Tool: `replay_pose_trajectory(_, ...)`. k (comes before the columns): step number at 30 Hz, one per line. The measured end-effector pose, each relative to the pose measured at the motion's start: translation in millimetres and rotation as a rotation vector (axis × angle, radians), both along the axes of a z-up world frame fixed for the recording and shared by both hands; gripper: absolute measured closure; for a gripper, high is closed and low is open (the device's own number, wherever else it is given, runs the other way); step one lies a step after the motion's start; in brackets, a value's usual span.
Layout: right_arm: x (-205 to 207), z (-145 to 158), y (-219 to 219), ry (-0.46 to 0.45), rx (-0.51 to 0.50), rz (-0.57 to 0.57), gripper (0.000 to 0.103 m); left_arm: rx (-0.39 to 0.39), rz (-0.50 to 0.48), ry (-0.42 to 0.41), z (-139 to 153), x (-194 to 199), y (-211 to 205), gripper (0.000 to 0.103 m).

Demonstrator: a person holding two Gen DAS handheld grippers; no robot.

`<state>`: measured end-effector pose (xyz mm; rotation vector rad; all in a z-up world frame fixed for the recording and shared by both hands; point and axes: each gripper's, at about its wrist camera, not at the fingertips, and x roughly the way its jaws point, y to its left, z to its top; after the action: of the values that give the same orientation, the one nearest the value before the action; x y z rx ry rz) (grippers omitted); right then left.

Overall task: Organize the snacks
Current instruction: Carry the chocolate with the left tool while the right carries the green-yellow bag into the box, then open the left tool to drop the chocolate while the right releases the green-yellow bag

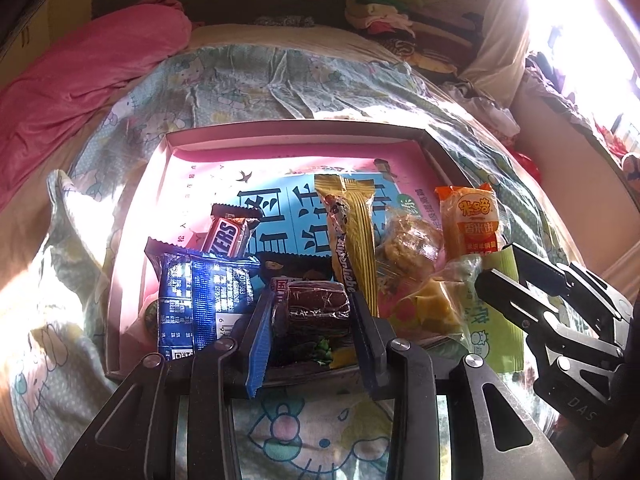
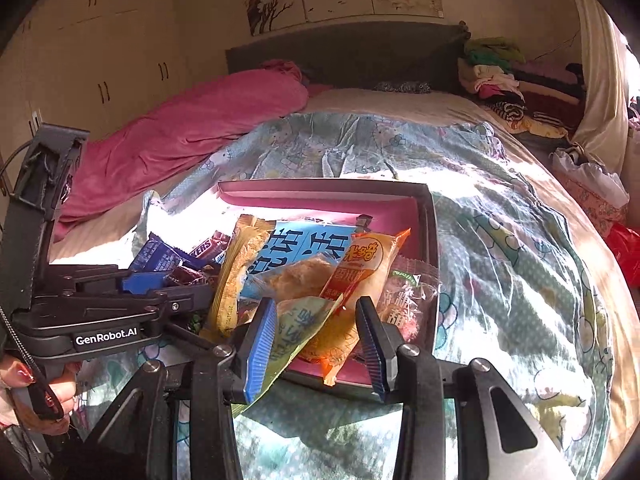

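Left gripper: the jaws pinch a dark red wrapped candy from both sides, at the near edge of the box. Right gripper: the jaws stand partly spread around a pale green packet and a yellow-orange packet. The left pad lies against the green packet; contact at the right pad cannot be determined.

Snack positions, all inside the pink cardboard box:
- A blue packet lies just left of the red candy.
- A Snickers bar lies behind the blue packet.
- A long yellow wafer bar runs front to back at the centre.
- A clear-wrapped brown cake lies to the right of the wafer bar.
- An orange rice cracker packet lies at the right side of the box.

The box rests on a cartoon-print bedsheet. A pink blanket lies at the far left of the bed. A folded clothes pile sits at the headboard corner. A person's hand grips the left gripper's handle.
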<state>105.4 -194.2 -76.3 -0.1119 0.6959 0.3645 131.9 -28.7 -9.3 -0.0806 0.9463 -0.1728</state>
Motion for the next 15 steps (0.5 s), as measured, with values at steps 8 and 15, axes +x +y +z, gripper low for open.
replay_pose_trajectory(8,12,-16,4,0.025,-0.047,-0.019,0.061,-0.001,-0.001,0.006,0,1,1,0.064)
replay_pose_trajectory(15,14,-19,1,0.036,-0.028,-0.029,0.061,0.003,-0.001,0.01,0,1,1,0.064)
